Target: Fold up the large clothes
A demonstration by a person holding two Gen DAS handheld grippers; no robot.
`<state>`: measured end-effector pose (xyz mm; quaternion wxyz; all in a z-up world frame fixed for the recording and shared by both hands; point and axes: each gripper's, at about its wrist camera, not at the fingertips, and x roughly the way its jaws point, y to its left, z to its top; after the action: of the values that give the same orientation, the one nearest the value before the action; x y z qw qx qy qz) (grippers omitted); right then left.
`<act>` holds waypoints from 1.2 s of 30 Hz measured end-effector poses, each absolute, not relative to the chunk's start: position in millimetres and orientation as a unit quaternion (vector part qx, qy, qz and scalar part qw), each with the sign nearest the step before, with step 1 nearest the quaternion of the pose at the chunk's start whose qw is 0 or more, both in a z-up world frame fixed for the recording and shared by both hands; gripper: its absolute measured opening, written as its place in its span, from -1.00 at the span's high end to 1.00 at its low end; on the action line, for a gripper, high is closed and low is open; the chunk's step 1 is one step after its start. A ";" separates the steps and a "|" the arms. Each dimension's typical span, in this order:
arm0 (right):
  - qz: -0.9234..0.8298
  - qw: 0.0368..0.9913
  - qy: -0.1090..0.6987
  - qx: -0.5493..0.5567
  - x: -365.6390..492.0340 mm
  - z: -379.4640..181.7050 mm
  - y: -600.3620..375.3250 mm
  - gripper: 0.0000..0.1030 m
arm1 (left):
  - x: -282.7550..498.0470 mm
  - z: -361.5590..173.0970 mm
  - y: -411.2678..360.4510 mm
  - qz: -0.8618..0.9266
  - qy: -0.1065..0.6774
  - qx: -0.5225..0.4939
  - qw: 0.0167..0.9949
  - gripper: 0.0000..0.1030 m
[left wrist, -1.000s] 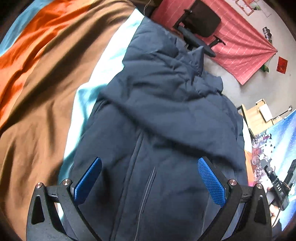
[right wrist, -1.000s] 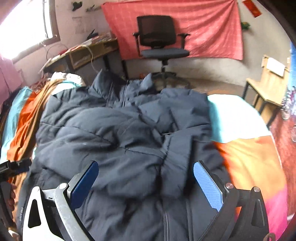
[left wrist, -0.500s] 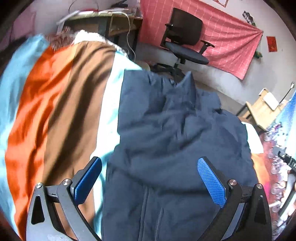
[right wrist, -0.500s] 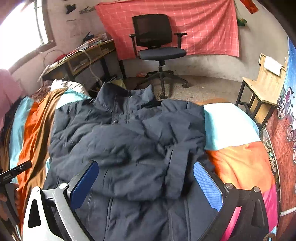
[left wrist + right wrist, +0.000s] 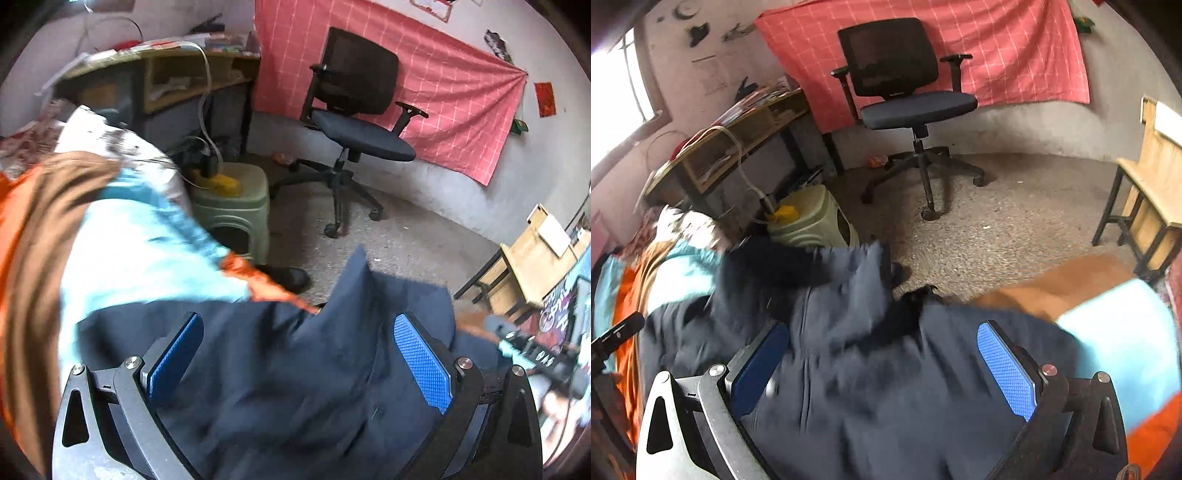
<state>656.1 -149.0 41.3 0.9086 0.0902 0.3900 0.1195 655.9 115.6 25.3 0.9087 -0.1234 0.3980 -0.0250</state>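
Observation:
A dark navy padded jacket (image 5: pixel 295 373) lies on a striped bedspread (image 5: pixel 122 251), its collar end toward the far edge of the bed. My left gripper (image 5: pixel 299 354) hovers over the collar end, open, blue pads wide apart with nothing between them. In the right wrist view the same jacket (image 5: pixel 871 376) fills the lower half, blurred by motion. My right gripper (image 5: pixel 886 362) is open above it, also empty. The other gripper's tip (image 5: pixel 532 354) shows at the right edge of the left wrist view, and another (image 5: pixel 617 336) at the left edge of the right wrist view.
Beyond the bed's end stand a black office chair (image 5: pixel 354 122), a pale green bin (image 5: pixel 232 206) with a yellow object on top, and a cluttered desk (image 5: pixel 166 77). A wooden table (image 5: pixel 1152 184) stands at the right. Red cloth (image 5: pixel 923 48) hangs on the wall. Bare floor lies between.
Both grippers have swept along the jacket toward its collar and tilted up, so the room beyond the bed now fills the views. Both stayed open.

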 end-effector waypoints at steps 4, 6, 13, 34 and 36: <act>0.123 0.892 0.414 0.135 711.2 23.7 -144.6 -1.00 | 703.0 14.5 102.8 -0.006 0.411 -0.140 0.901 -0.95; 0.125 0.885 0.422 0.154 729.9 15.6 -144.1 -0.98 | 720.0 8.5 100.4 0.001 0.419 -0.140 0.897 -0.94; 0.102 0.859 0.474 0.166 765.8 -18.2 -137.7 -0.07 | 730.8 -5.7 91.9 -0.005 0.440 -0.100 0.892 0.28; 0.189 0.940 0.282 0.016 537.3 99.6 -138.3 0.83 | 491.1 69.0 91.3 -0.122 0.308 0.039 0.943 0.97; 0.192 0.945 0.266 -0.013 503.5 101.0 -132.5 0.83 | 463.6 63.9 93.2 -0.131 0.301 0.055 0.943 0.97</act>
<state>503.5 -132.5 101.0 0.9445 -0.0132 0.2661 0.1919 463.6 93.2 63.9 0.9429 0.0554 0.3013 -0.1307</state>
